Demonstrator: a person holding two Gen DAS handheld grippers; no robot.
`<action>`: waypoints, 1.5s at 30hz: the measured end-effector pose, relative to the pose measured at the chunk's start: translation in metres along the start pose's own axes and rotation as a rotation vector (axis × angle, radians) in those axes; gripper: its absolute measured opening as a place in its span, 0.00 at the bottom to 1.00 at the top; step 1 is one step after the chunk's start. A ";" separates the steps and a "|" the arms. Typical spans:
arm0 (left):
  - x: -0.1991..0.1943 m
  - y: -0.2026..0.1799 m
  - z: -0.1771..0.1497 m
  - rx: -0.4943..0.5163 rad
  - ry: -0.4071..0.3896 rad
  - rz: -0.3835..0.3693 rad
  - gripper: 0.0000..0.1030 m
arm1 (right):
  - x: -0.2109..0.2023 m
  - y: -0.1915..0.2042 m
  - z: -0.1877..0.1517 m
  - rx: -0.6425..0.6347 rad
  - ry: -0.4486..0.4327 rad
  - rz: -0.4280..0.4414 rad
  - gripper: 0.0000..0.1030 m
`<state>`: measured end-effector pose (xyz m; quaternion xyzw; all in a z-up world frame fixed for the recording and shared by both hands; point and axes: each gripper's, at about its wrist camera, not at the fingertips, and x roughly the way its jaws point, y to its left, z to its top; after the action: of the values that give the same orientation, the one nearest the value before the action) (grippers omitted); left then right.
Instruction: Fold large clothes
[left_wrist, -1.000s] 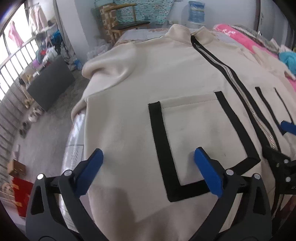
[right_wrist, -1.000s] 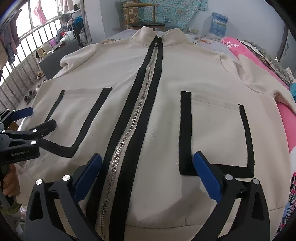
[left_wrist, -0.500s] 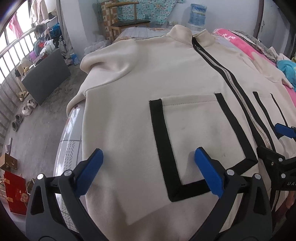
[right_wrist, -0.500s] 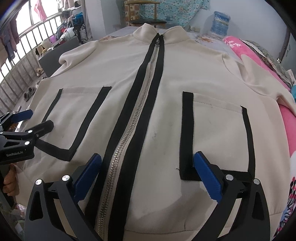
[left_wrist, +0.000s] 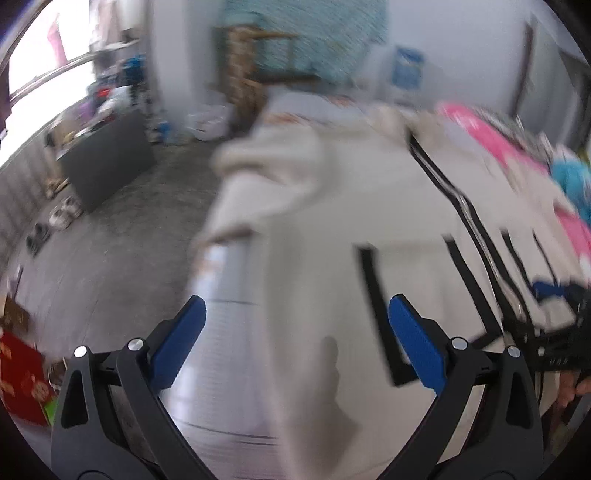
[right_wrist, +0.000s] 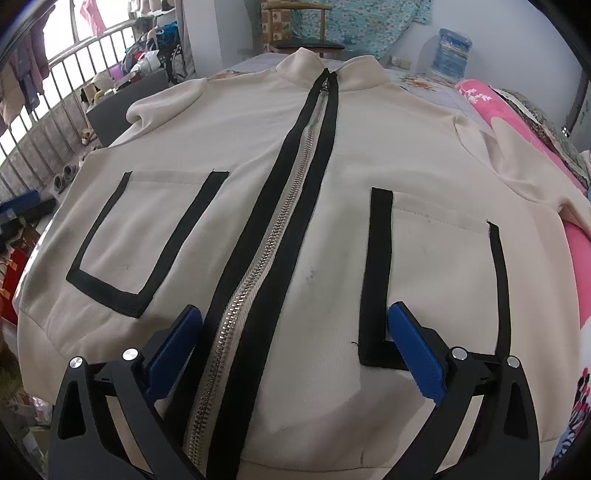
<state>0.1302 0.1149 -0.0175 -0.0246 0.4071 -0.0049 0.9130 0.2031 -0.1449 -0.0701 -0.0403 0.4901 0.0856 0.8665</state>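
A cream zip jacket (right_wrist: 332, 177) with a black zipper band and two black-trimmed pockets lies flat, front up, on a bed; it also shows blurred in the left wrist view (left_wrist: 332, 229). My right gripper (right_wrist: 295, 347) is open and empty above the hem, straddling the zipper (right_wrist: 266, 258) and the right pocket's inner edge. My left gripper (left_wrist: 295, 339) is open and empty over the jacket's left side edge, near the left sleeve (left_wrist: 273, 162). The left gripper's tip shows at the left edge of the right wrist view (right_wrist: 22, 210).
A pink blanket (right_wrist: 532, 133) lies along the bed's right side. The floor (left_wrist: 110, 240) drops off left of the bed, with a dark box (left_wrist: 107, 155) and shoes. A wooden chair (right_wrist: 295, 33) and a water jug (right_wrist: 452, 51) stand beyond the collar.
My left gripper has swung quickly left, from over the left pocket to the jacket's side edge; its view is motion-blurred. My right gripper has barely moved. Both stayed open.
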 end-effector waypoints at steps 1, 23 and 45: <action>-0.004 0.014 0.003 -0.036 -0.017 0.004 0.93 | 0.000 0.000 0.000 -0.001 0.002 0.000 0.95; 0.181 0.247 -0.098 -1.138 0.151 -0.696 0.75 | 0.005 0.084 0.056 -0.176 0.023 0.044 0.95; 0.393 0.158 -0.233 -1.885 0.181 -1.207 0.82 | 0.036 0.110 0.072 -0.170 0.121 0.049 0.95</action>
<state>0.2176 0.2517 -0.4726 -0.8983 0.2346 -0.1385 0.3448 0.2616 -0.0219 -0.0619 -0.1068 0.5334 0.1452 0.8264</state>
